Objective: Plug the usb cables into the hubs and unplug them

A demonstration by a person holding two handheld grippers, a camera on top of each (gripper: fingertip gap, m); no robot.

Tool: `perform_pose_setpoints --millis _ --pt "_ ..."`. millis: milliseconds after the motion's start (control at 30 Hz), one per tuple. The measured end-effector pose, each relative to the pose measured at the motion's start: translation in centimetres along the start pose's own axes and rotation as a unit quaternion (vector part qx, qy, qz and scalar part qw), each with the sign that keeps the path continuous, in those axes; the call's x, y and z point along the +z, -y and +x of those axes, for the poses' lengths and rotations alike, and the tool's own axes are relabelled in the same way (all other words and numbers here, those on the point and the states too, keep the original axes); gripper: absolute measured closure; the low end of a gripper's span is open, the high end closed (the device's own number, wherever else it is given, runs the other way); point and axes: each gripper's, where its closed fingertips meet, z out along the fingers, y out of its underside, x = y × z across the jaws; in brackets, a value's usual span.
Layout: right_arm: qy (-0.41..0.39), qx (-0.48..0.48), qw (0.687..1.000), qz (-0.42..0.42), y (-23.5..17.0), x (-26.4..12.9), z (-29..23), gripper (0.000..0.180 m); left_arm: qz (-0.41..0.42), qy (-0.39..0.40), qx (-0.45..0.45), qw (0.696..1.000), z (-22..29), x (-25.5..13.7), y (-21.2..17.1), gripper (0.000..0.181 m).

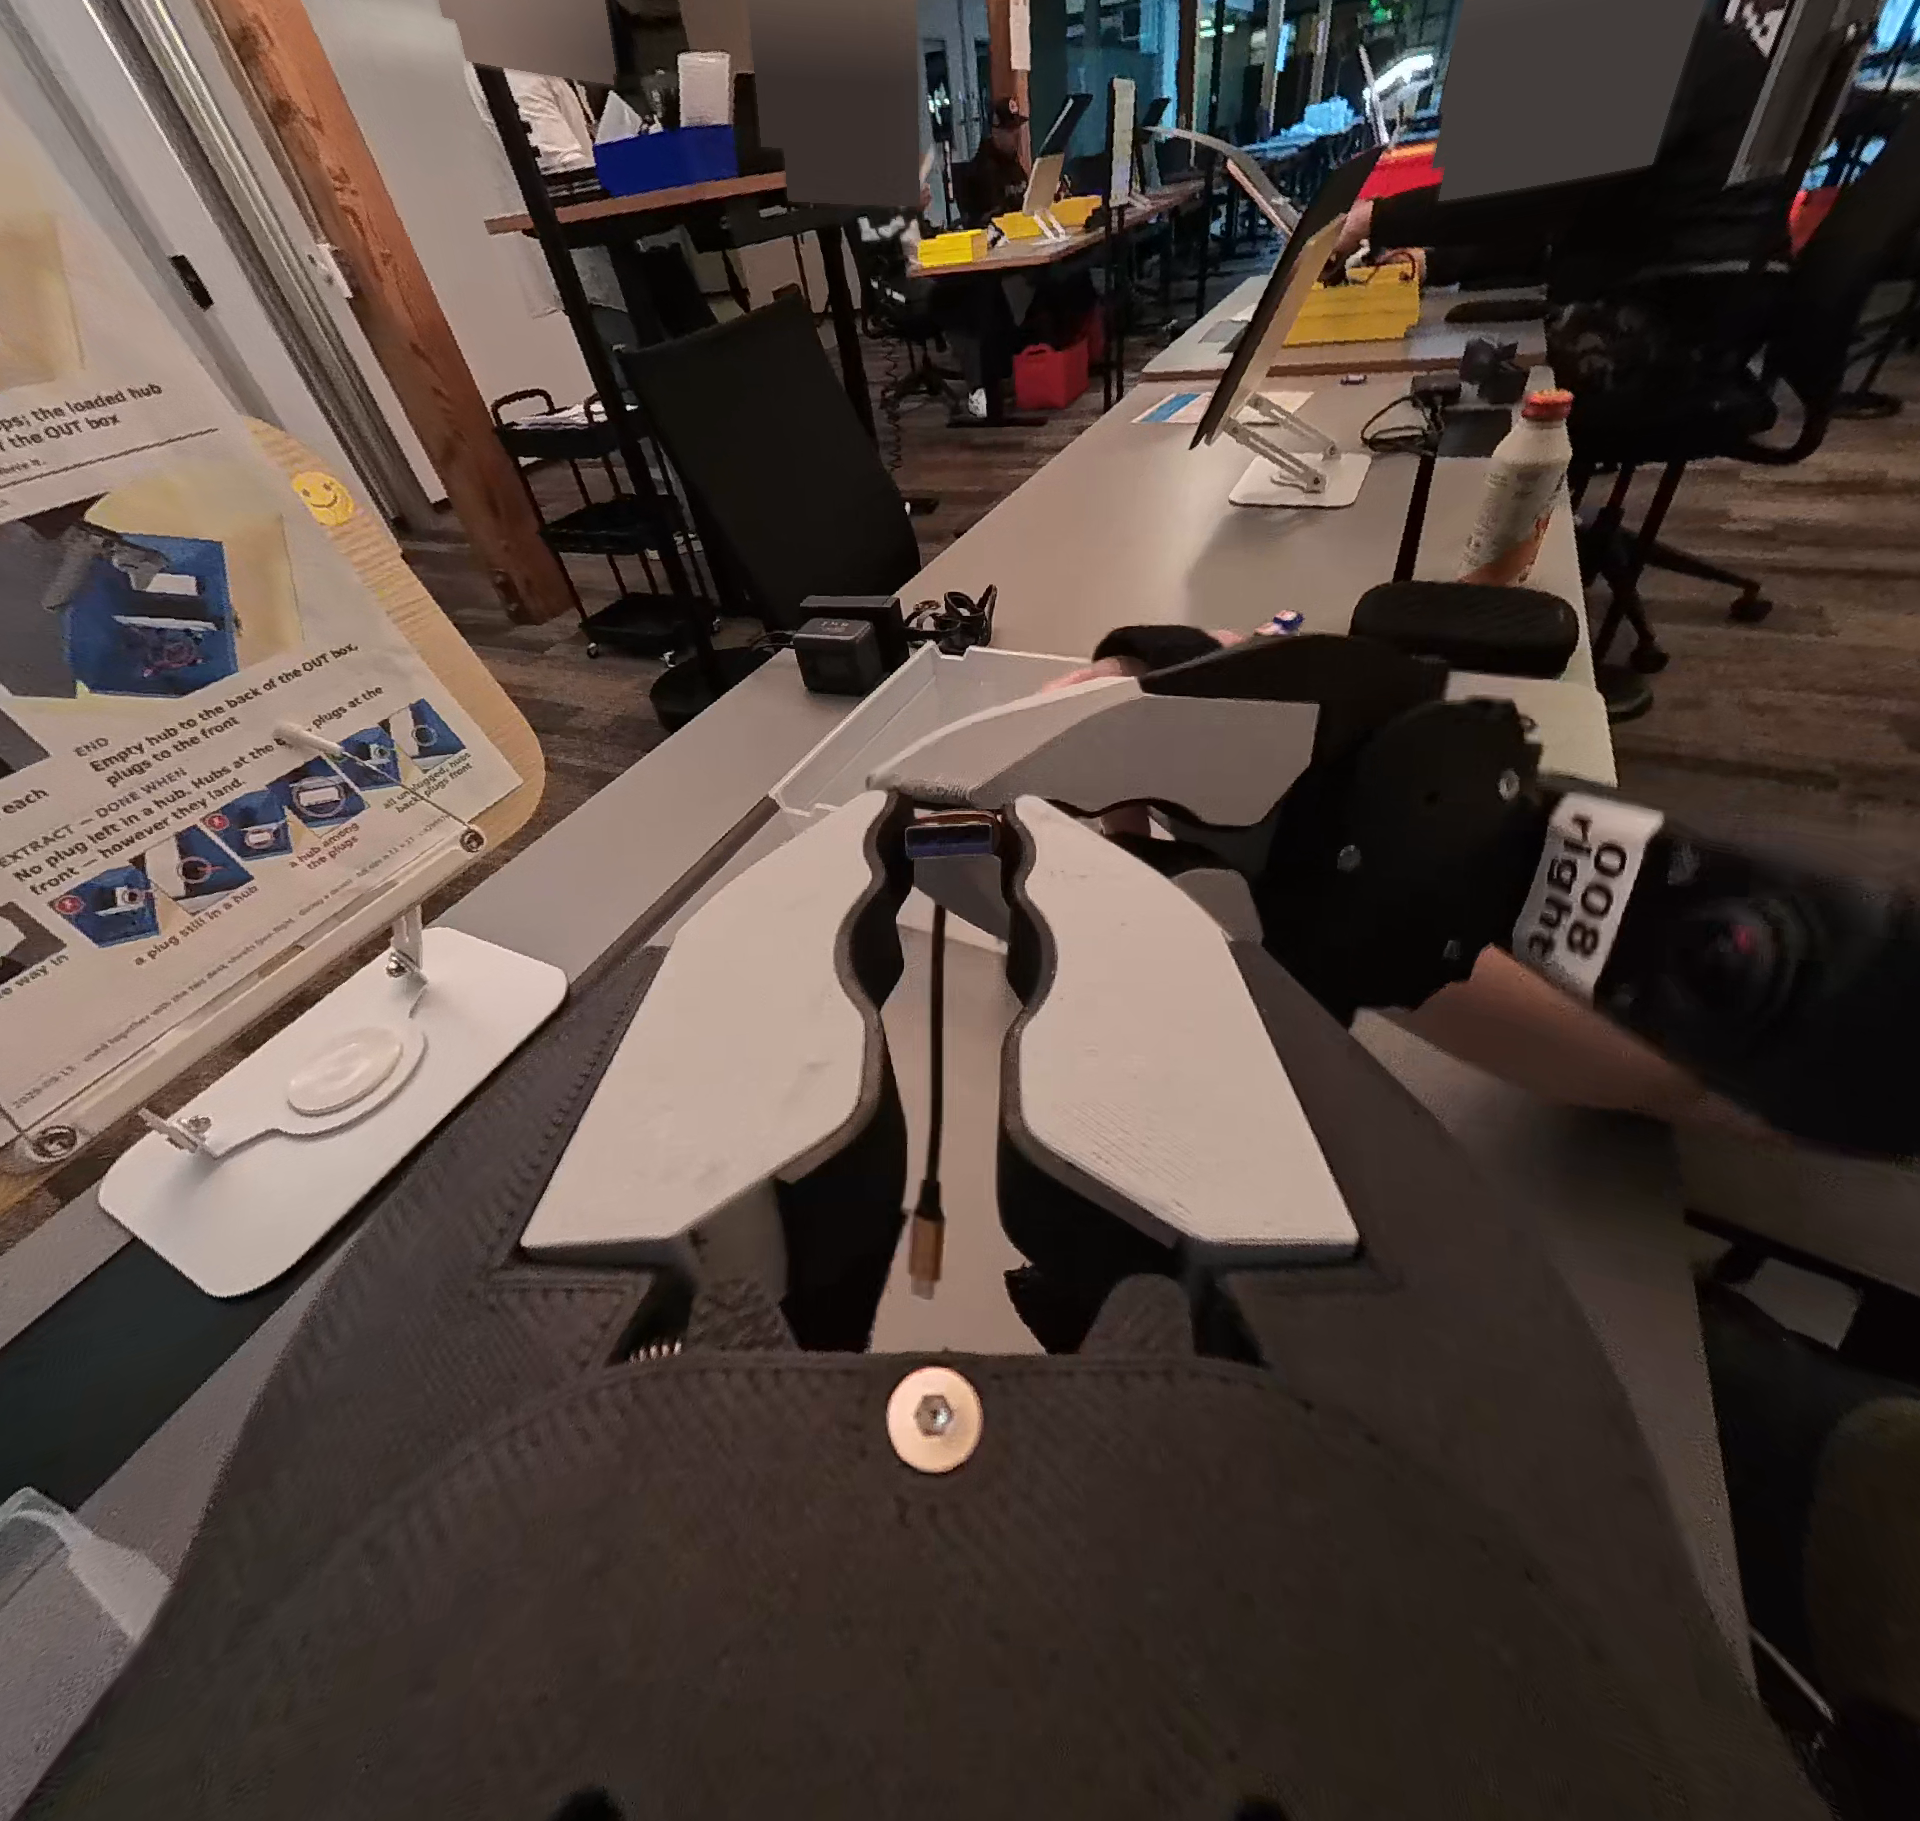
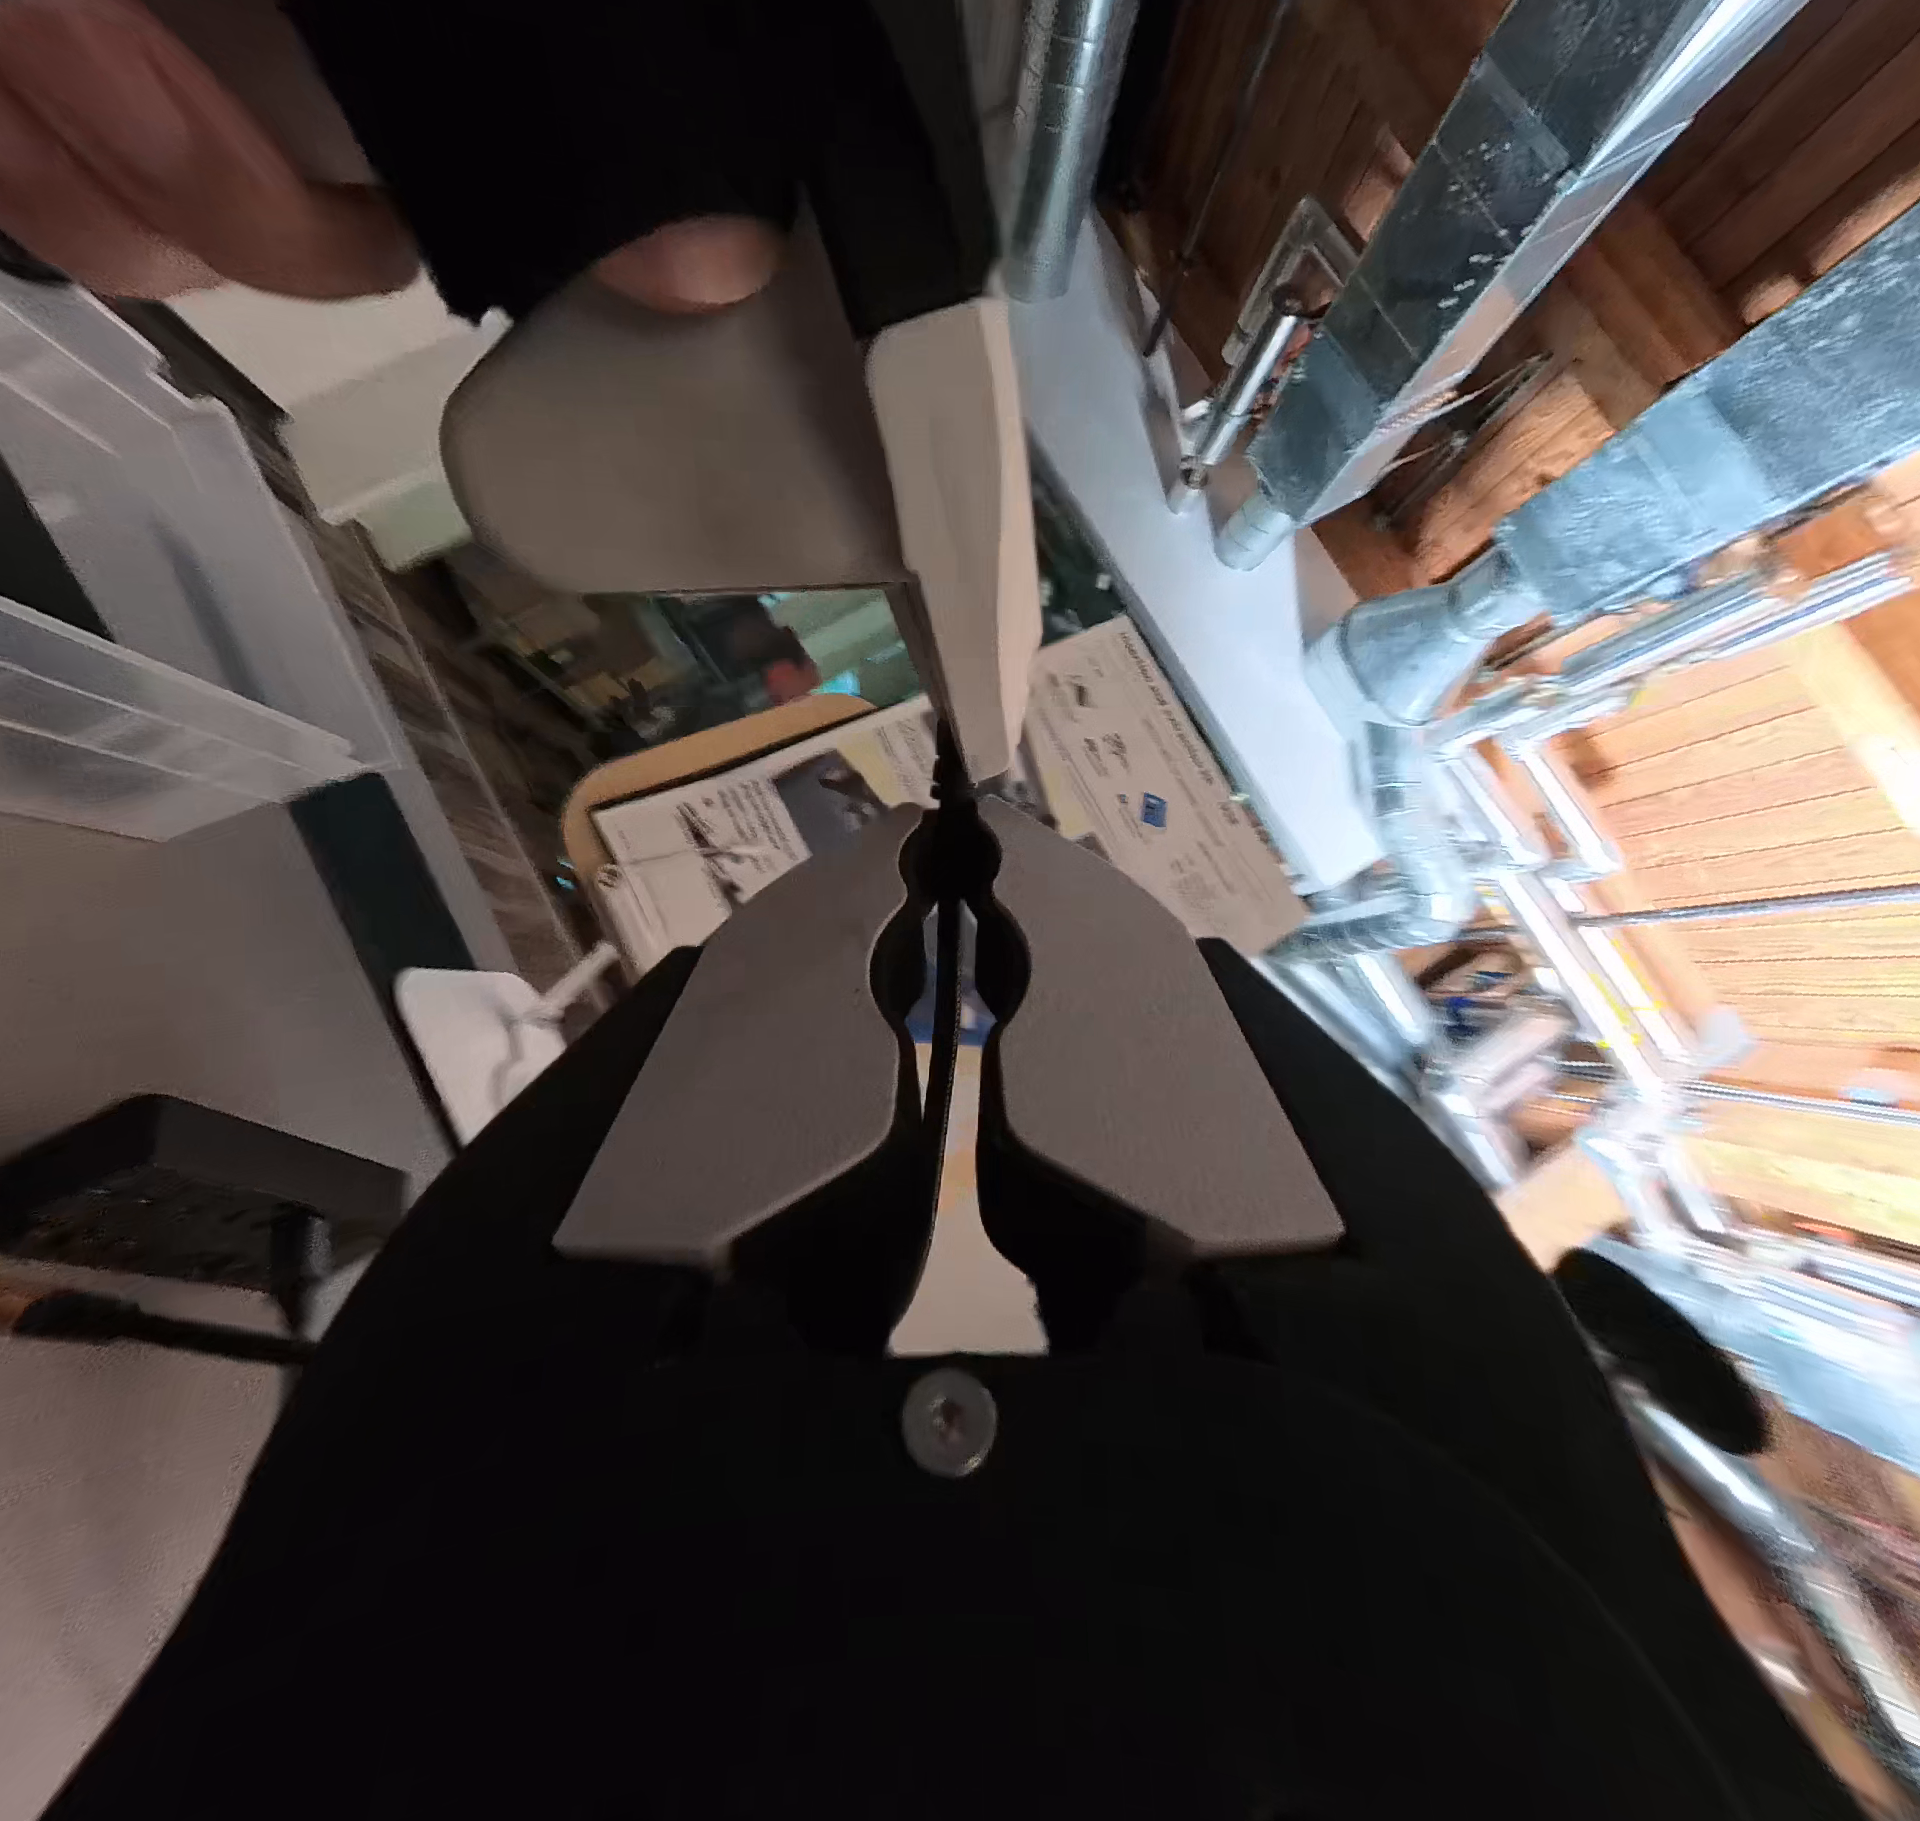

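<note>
A: Left wrist view, left to right. At 9 o'clock an instruction sheet (image 1: 208, 732) sits on a white stand (image 1: 343, 1085) on the grey table (image 1: 1091, 545).

B: And the left gripper (image 1: 951, 831)?

A: Closed down narrow on a USB-A plug (image 1: 951, 833), blue insert facing the camera, pinched at the tips. Its black cable (image 1: 938, 1044) hangs toward 6 o'clock between the fingers, ending in a gold-coloured small connector (image 1: 926, 1246), loose, touching nothing.

B: Hub?

A: Can't make one out. A white tray (image 1: 883, 732) lies just past the fingertips at 12 o'clock, contents hidden.

B: Right side?

A: The right gripper (image 1: 935, 784) comes in from 3 o'clock; one white finger lies across just above the plug. A gloved hand (image 1: 1714, 992) holds it, blurred.

B: Its own camera?

A: Right wrist view is tilted and blurred. Jaws there nearly together, a thin black cable (image 2: 948, 992) running in the gap at centre. The left gripper's fingers (image 2: 951, 524) sit at 12 o'clock, right at its tips.
</note>
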Motion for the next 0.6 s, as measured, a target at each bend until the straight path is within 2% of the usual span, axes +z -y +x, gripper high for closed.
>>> perform_pose_setpoints --millis 33,133,167,200,267,367,433,467,500,533,600 --pt "0.020 0.026 0.999 0.012 0.1 -0.1 -0.3 0.176 -0.006 -0.003 0.001 1.000 -0.1 -0.1 -0.1 0.166" --pt "0.122 0.097 0.986 0.065 1.3 -0.9 -1.2 0.169 -0.010 -0.001 0.010 1.000 -0.9 -1.1 -0.2 0.166" --pt "0.181 0.127 0.971 0.093 2.2 -1.7 -1.7 0.160 -0.004 -0.014 0.009 1.000 -0.8 -1.6 0.0 0.166" --pt "0.239 0.163 0.949 0.126 3.2 -2.9 -1.9 0.159 0.004 -0.040 0.005 0.999 -0.3 -2.1 0.3 0.166" --pt "0.300 0.265 0.895 0.198 5.0 -5.1 0.1 0.158 0.025 -0.109 -0.005 0.994 1.2 -3.3 1.0 0.166" --pt "0.286 0.455 0.789 0.298 5.1 -6.6 6.4 0.156 0.066 -0.200 -0.009 0.978 3.6 -4.9 2.3 0.166" --pt "0.257 0.554 0.728 0.312 2.7 -6.0 8.9 0.157 0.093 -0.256 -0.015 0.962 5.3 -5.6 3.1 0.166" --pt "0.246 0.581 0.719 0.291 1.2 -5.0 8.7 0.160 0.109 -0.276 -0.017 0.955 5.9 -5.8 3.6 0.166" --pt "0.235 0.590 0.729 0.254 -0.4 -3.8 7.5 0.161 0.122 -0.286 -0.021 0.950 6.3 -5.7 3.9 0.166" --pt "0.227 0.584 0.751 0.210 -1.6 -2.5 5.5 0.159 0.134 -0.294 -0.020 0.946 6.7 -5.5 4.1 0.166" --pt "0.274 0.531 0.781 0.183 -0.5 -1.7 0.6 0.148 0.161 -0.276 0.014 0.948 6.6 -4.7 4.1 0.166"
